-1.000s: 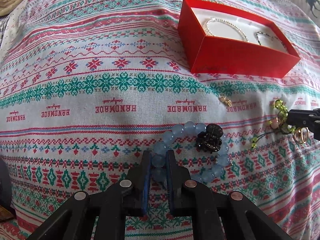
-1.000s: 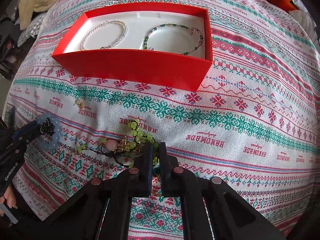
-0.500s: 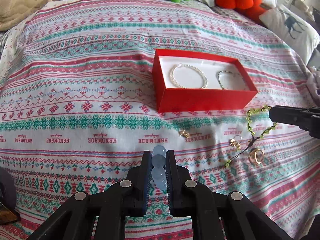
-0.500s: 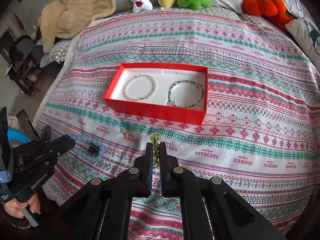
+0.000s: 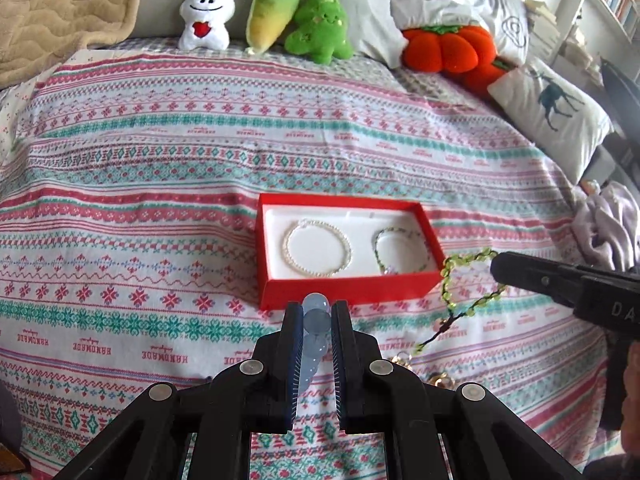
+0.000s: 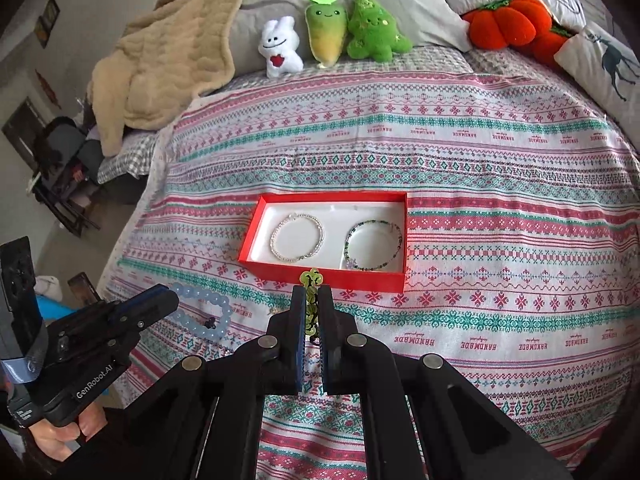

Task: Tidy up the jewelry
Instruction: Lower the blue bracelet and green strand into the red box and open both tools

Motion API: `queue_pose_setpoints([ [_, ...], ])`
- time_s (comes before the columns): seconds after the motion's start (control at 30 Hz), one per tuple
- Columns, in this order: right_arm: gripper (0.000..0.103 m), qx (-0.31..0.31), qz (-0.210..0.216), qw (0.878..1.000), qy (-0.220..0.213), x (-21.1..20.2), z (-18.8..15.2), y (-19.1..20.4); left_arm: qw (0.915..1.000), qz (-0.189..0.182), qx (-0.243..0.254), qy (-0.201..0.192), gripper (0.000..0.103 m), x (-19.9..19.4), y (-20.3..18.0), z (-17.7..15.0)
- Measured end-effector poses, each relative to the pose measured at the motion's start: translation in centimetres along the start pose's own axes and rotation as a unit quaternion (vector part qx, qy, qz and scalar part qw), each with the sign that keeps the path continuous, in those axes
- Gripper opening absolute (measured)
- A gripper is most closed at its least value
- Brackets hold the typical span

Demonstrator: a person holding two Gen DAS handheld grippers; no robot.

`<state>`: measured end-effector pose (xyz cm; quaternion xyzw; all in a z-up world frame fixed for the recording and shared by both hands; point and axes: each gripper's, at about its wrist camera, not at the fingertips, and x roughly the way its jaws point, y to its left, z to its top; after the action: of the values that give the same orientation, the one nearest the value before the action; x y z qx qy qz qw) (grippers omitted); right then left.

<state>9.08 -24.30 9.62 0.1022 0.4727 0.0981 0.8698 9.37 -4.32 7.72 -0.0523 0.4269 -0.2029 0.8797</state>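
My left gripper (image 5: 315, 310) is shut on a pale blue bead bracelet (image 5: 314, 332) and holds it above the bed. The bracelet also hangs from that gripper in the right wrist view (image 6: 208, 312). My right gripper (image 6: 311, 294) is shut on a green bead bracelet (image 6: 311, 280), which dangles from it in the left wrist view (image 5: 460, 280). A red box (image 5: 344, 290) lies ahead of both grippers and holds a pearl bracelet (image 5: 318, 248) and a green-and-dark bead bracelet (image 5: 400, 250).
Small gold pieces (image 5: 438, 378) lie on the patterned bedspread (image 5: 160, 200) near the left gripper. Plush toys (image 5: 276, 20), an orange pumpkin cushion (image 5: 448, 48) and pillows (image 5: 552, 112) line the far edge. A beige blanket (image 6: 160, 60) lies at the far left.
Both grippers have lifted up and back from the bedspread, each carrying its bracelet. The red box now sits farther ahead and the whole bed is in view.
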Motion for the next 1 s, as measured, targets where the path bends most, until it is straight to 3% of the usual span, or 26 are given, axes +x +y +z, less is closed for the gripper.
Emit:
queue_pose_setpoints([
  [0.33, 0.006, 0.029, -0.007, 0.999, -0.017, 0.7, 2.1, -2.0, 0.999, -0.038, -0.005, -0.026, 0.009, 1.9, -3.0, 3.7],
  [0.53, 0.006, 0.045, -0.017, 0.998, -0.034, 0.8, 3.2, -3.5, 0.9974, -0.066, 0.006, -0.028, 0.009, 4.9, -4.4, 5.3],
  [0.67, 0.006, 0.051, -0.02, 0.998, -0.042, 1.1, 3.7, -4.2, 0.9957, -0.09, -0.015, -0.016, 0.009, 7.7, -3.6, 5.8],
  [1.0, 0.006, 0.039, -0.045, 0.997, -0.055, 2.1, 4.8, -4.5, 0.9994, 0.005, -0.022, 0.025, 0.009, 11.7, 0.3, 4.5],
])
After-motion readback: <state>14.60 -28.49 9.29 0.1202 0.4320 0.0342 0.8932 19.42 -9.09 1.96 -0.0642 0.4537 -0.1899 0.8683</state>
